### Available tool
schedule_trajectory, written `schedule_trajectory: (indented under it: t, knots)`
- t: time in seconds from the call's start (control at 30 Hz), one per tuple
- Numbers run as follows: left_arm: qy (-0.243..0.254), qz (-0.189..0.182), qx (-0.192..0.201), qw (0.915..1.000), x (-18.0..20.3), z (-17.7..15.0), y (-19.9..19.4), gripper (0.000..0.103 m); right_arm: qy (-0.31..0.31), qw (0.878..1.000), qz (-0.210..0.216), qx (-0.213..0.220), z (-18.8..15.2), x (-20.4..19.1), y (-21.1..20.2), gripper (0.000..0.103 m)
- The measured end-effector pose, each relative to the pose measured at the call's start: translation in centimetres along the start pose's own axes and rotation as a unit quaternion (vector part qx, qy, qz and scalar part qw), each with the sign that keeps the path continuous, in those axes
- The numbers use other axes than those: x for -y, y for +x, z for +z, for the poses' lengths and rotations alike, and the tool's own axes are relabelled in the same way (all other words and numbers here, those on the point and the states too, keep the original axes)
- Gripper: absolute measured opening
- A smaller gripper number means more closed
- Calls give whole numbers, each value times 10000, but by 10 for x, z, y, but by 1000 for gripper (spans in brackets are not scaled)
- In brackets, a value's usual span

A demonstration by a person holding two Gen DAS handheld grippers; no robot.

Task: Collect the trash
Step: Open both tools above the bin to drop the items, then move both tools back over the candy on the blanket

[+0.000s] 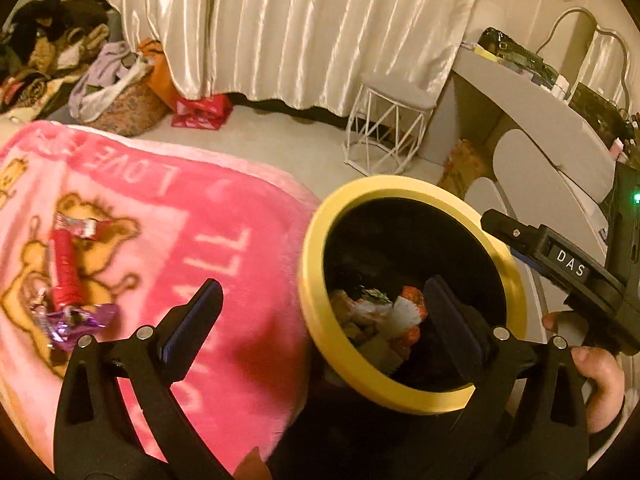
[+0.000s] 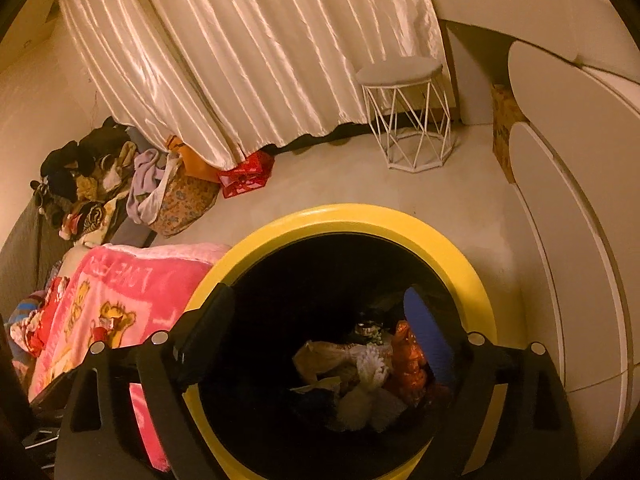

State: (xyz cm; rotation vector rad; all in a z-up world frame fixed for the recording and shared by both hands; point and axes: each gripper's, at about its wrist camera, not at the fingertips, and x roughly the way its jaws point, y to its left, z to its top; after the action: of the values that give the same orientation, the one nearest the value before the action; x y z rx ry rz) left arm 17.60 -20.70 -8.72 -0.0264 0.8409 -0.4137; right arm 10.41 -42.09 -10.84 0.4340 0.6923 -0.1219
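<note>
A black bin with a yellow rim (image 1: 316,312) (image 2: 400,220) stands beside a pink blanket (image 1: 224,248). Crumpled wrappers and paper (image 1: 384,316) (image 2: 372,364) lie at its bottom. My left gripper (image 1: 323,288) is open and straddles the bin's near-left rim, one finger over the blanket and one over the bin's mouth, holding nothing. My right gripper (image 2: 318,294) is open above the bin's mouth, also with nothing in it; one of its fingers (image 1: 520,236) reaches in over the rim from the right. On the blanket lie a red wrapper (image 1: 64,276), a purple foil wrapper (image 1: 76,320) and a silver-red one (image 1: 80,226).
A white wire-frame stool (image 1: 388,128) (image 2: 408,120) stands on the pale floor before satin curtains (image 1: 280,20). A white desk (image 1: 560,136) curves along the right. A clothes pile (image 2: 88,176), a patterned bag (image 2: 184,204) and a red bag (image 1: 202,110) sit at the left.
</note>
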Motion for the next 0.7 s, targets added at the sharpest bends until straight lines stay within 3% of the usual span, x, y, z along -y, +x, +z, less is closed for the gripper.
schedule_trajectory:
  t: [0.2, 0.7]
  knots:
    - [-32, 149, 293, 9995, -13, -1, -22, 93, -205, 9997, -41, 80, -3, -15, -5, 88]
    - [-482, 300, 586, 9967, -48, -7, -51, 93, -702, 9973, -39, 214, -9, -50, -14, 89]
